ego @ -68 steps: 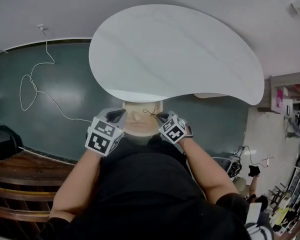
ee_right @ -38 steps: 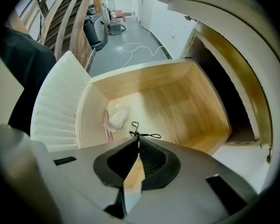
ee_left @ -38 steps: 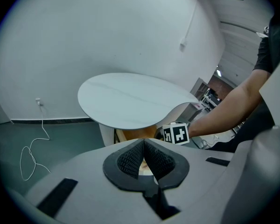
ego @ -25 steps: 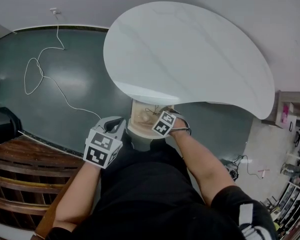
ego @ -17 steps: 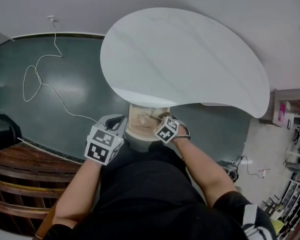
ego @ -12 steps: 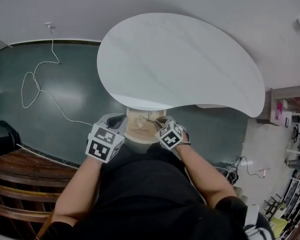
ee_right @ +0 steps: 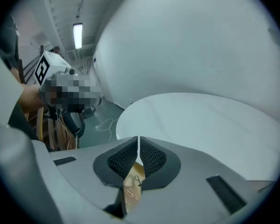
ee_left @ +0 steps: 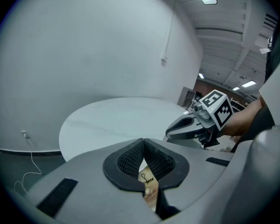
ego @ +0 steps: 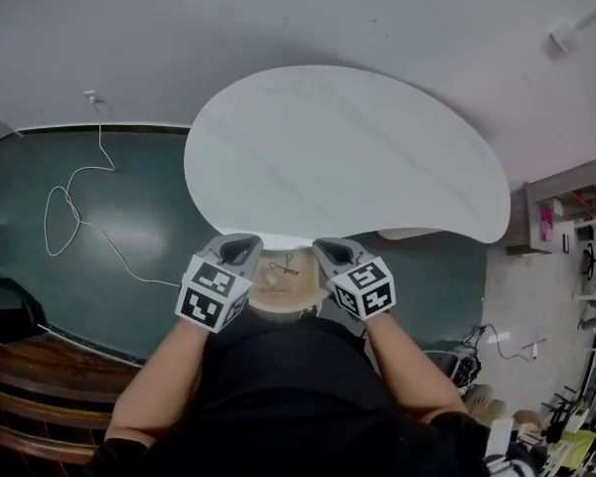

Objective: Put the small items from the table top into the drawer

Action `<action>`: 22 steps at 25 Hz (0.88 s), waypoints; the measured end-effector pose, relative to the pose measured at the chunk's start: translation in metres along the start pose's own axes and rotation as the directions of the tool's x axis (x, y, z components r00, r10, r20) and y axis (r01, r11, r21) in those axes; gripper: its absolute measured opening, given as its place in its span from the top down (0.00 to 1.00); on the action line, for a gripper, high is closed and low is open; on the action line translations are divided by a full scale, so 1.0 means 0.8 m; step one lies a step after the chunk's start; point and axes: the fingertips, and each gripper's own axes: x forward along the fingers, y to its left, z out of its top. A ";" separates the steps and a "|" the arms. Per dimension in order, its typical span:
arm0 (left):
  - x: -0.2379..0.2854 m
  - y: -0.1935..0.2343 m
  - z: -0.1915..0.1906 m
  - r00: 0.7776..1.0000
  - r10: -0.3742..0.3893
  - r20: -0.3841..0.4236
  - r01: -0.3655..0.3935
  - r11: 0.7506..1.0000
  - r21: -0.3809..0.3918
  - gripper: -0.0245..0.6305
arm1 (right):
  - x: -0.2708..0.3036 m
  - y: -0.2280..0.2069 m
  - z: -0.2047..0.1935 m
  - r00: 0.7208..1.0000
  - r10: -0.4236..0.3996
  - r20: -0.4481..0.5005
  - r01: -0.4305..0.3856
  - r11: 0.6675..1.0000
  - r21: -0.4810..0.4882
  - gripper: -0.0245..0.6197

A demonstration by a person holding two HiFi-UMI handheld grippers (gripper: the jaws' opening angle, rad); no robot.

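Both pairs of fingers (ee_left: 129, 160) are clenched, empty: the right gripper (ego: 334, 253) has risen from the drawer (ego: 270, 288), level with the left gripper (ego: 237, 250). The counter (ego: 348, 157) is bare, so the task seems complete.

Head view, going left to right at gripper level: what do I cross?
cable → left gripper → drawer → right gripper → shelf
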 end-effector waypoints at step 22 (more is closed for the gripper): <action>-0.051 -0.009 0.092 0.984 0.041 0.173 -0.054 0.996 0.071 0.94 | -0.100 -0.006 0.107 0.941 -0.031 0.337 -0.003 0.995 0.100 0.95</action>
